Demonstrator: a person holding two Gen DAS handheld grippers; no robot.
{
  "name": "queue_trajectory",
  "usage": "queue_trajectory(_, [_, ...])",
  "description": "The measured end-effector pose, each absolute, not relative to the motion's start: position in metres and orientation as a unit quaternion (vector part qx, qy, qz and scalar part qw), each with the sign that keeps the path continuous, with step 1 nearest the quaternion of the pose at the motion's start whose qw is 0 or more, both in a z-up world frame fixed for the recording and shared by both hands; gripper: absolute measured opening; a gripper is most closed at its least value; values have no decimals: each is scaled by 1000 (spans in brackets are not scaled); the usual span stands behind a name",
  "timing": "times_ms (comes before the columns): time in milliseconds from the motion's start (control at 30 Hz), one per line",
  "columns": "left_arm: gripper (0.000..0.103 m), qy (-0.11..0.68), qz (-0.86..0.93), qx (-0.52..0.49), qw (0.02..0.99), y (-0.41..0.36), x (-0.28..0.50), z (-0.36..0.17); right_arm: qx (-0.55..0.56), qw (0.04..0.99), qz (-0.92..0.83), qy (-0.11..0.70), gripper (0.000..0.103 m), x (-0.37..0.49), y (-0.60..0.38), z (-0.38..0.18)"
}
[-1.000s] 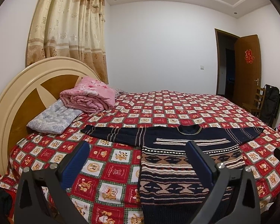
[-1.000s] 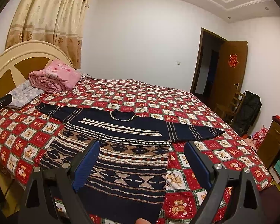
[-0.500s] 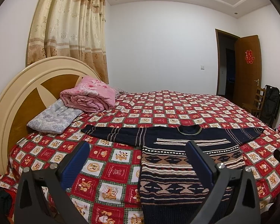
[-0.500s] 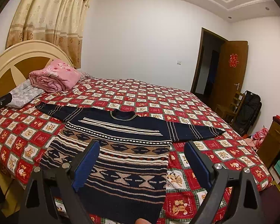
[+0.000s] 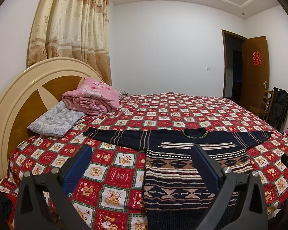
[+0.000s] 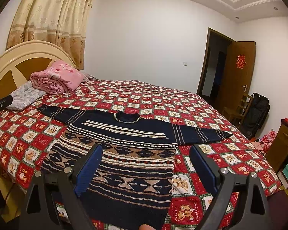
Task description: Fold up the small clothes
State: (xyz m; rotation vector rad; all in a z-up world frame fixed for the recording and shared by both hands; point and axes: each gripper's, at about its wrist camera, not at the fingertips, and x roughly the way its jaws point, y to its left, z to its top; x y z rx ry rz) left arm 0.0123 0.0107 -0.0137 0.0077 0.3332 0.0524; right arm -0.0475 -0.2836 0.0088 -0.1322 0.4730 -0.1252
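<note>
Your one sweater (image 5: 184, 164) lies flat and face up on the bed (image 5: 163, 115), both sleeves spread straight out to the sides, hem hanging at the near edge, collar toward the far wall.

Your left gripper (image 5: 142, 153) hovers above the near edge with its two blue pads spread wide and nothing between them; it sits over the sweater's left edge and the bare bedspread beside it. Your right gripper (image 6: 146, 153) is just as wide open and empty, held over the sweater's lower right part.

The right view alone shows a fingertip (image 6: 145, 227) at the bottom edge, a wooden cabinet (image 6: 282, 140) with red checked cloth beside it, and a bit of the left gripper at the left border. The left view alone shows the full round headboard (image 5: 13, 105) and dark clothing low at the left.

Both views show one pink folded quilt (image 5: 92, 97), one pale blue pillow (image 5: 55, 120) touching it, one curtain (image 5: 71, 28), one open door (image 5: 255, 67), one chair (image 5: 263, 107) and one black bag (image 5: 279, 105).
</note>
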Motion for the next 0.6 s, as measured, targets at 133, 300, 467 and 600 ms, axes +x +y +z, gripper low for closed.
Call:
queue_trajectory(133, [103,167,26,4,986,11,13,-14,-64,968,-59,236,92,-48,-281,4])
queue_trajectory(300, [103,171,30,6,985,11,16,-19,-55,967,-48,245,92,-39,-285,-7])
queue_trajectory(467, [103,187,33,10,982,9,28,-32,-51,962,-42,265,92,-28,-288,-23])
queue_trajectory(600, [103,208,30,15,977,4,41,-45,-55,955,-45,289,92,-16,-292,-39])
